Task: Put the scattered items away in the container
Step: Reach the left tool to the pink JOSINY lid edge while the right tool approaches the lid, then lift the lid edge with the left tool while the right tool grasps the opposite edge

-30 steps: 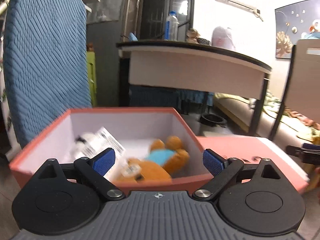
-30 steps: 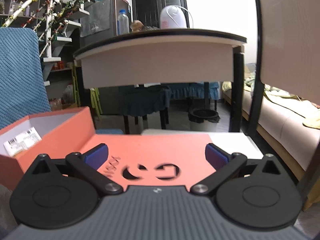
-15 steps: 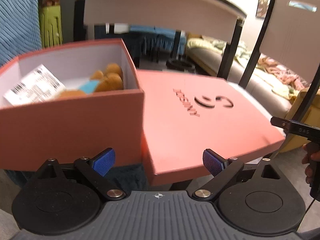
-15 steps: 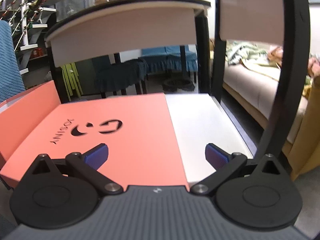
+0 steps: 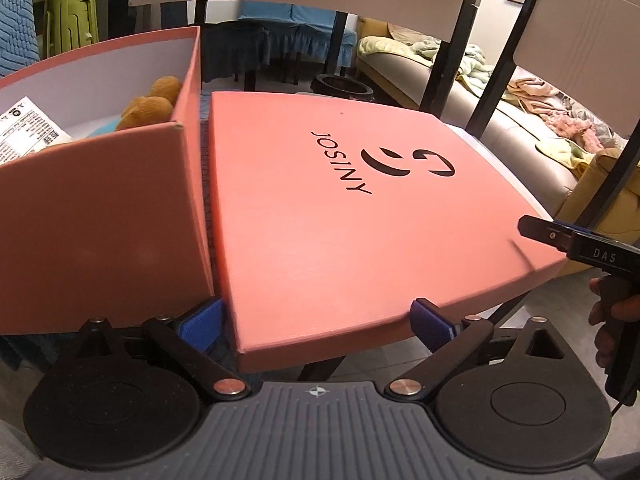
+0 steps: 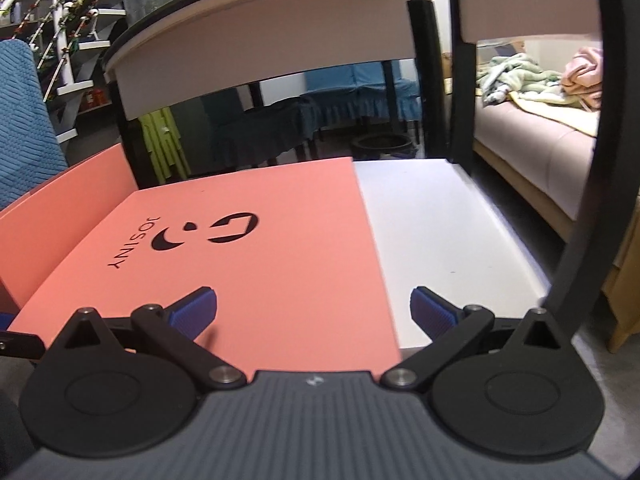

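The open coral box (image 5: 92, 216) fills the left of the left wrist view. Inside it lie a brown plush toy (image 5: 150, 106) and a white printed tag (image 5: 28, 132). Beside the box, its coral lid (image 5: 360, 200) with the black JOSINY logo rests flat. My left gripper (image 5: 316, 322) is open, and the lid's near corner sits between its blue pads. In the right wrist view the lid (image 6: 248, 264) lies on a white seat (image 6: 440, 232). My right gripper (image 6: 316, 312) is open, straddling the lid's near right edge and holding nothing.
A black chair frame (image 6: 592, 184) rises on the right, close to my right gripper. A table (image 6: 260, 56) spans the background, with a sofa (image 6: 532, 148) covered in blankets to the right. A blue padded chair back (image 6: 20, 120) stands left of the box.
My left gripper has swung right and down from facing into the box to the lid's near corner. My right gripper has shifted right along the lid to its edge. Both stay open.
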{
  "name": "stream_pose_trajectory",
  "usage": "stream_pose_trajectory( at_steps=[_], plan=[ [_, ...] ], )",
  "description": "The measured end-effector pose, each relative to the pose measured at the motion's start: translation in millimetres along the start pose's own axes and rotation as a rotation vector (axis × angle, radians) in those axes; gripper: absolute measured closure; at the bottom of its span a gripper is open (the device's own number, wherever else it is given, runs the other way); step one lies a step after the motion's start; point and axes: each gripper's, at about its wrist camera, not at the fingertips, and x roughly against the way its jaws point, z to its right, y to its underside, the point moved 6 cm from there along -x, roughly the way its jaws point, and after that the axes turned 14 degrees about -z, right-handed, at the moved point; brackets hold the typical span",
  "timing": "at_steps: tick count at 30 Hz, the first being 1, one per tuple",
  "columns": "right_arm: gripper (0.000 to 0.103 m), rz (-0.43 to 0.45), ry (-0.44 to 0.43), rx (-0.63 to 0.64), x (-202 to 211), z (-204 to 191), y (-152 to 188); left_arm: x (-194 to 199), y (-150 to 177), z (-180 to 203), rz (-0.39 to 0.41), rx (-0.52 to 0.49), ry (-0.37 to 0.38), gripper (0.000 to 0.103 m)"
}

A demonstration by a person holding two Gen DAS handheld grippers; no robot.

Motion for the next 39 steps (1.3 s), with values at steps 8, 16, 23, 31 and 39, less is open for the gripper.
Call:
stream_pose_trajectory(
  at_steps=[8,16,23,31,39],
  plan=[
    [0.0,-0.011,-0.03,-0.012,0,-2,0,2,1,3,-0.003,-0.021,-0.002,0.004],
    [0.0,-0.008,-0.034,0.029,21,-11,9,14,12,1,-0.003,-0.018,0.02,0.004],
    [0.0,-0.008,-0.045,-0.004,46,-11,23,24,27,9,-0.003,-0.054,0.027,0.004],
    [0.0,-0.03,-0.067,-0.028,46,-5,37,21,28,1,-0.025,-0.028,0.087,0.004],
    [0.0,-0.056,-0.15,-0.18,25,18,32,-2,15,-31,-0.12,0.22,0.282,0.003]
  ],
)
